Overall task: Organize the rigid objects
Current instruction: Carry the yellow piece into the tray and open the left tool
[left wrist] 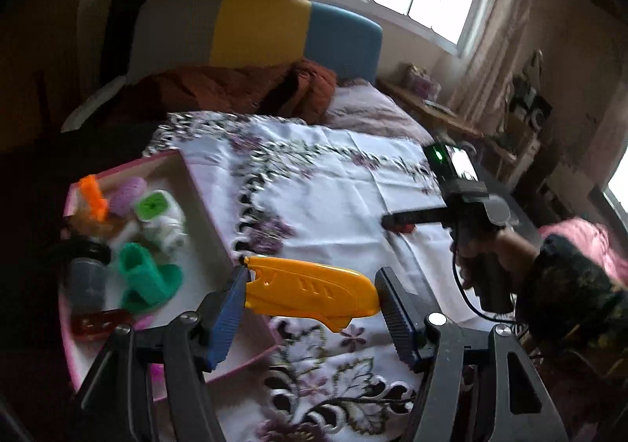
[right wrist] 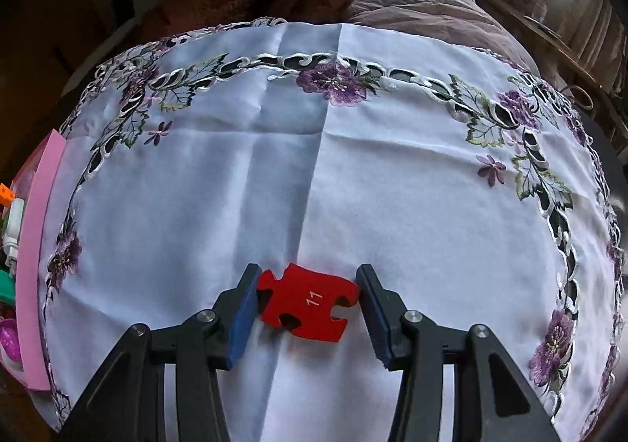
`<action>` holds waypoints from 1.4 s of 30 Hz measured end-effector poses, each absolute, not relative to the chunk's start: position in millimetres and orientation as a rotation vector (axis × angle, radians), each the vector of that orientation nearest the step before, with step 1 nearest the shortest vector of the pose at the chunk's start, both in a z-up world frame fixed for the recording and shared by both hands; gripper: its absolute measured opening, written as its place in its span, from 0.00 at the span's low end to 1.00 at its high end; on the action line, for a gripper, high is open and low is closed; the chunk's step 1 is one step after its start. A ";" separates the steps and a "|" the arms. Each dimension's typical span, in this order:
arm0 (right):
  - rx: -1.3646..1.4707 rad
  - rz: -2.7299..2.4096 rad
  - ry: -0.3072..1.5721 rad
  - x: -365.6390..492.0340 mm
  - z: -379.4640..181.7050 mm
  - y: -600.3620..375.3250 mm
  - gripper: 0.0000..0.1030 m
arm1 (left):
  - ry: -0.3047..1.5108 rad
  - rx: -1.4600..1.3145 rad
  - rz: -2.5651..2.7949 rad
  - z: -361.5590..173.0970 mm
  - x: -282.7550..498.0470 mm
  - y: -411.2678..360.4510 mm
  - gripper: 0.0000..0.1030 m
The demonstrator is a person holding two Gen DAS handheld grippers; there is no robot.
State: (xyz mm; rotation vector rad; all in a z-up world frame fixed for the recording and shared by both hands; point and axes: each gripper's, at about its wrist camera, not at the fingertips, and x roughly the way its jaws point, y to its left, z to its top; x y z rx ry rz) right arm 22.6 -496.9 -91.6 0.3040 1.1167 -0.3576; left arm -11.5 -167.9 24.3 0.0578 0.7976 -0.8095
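Note:
My left gripper (left wrist: 312,294) is shut on a yellow toy plane piece (left wrist: 310,291), held just above the near right corner of the pink box (left wrist: 204,202). The box holds several small things, among them a green toy shoe (left wrist: 147,281), a white and green cube (left wrist: 159,216) and an orange piece (left wrist: 94,196). My right gripper (right wrist: 308,298) has both pads against a red puzzle piece (right wrist: 308,302) marked 11, low over the white embroidered cloth (right wrist: 353,167). The right gripper also shows in the left wrist view (left wrist: 398,222), to the right.
The pink box's edge (right wrist: 37,257) shows at the far left of the right wrist view. Behind the cloth lie a rust-brown blanket (left wrist: 235,88) and a headboard (left wrist: 259,30). A wooden shelf (left wrist: 443,112) stands at the right, under a window.

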 end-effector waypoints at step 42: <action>0.286 -0.371 1.059 23.1 -79.3 -496.6 0.48 | 0.855 -0.016 -0.409 -21.8 37.0 -41.7 0.73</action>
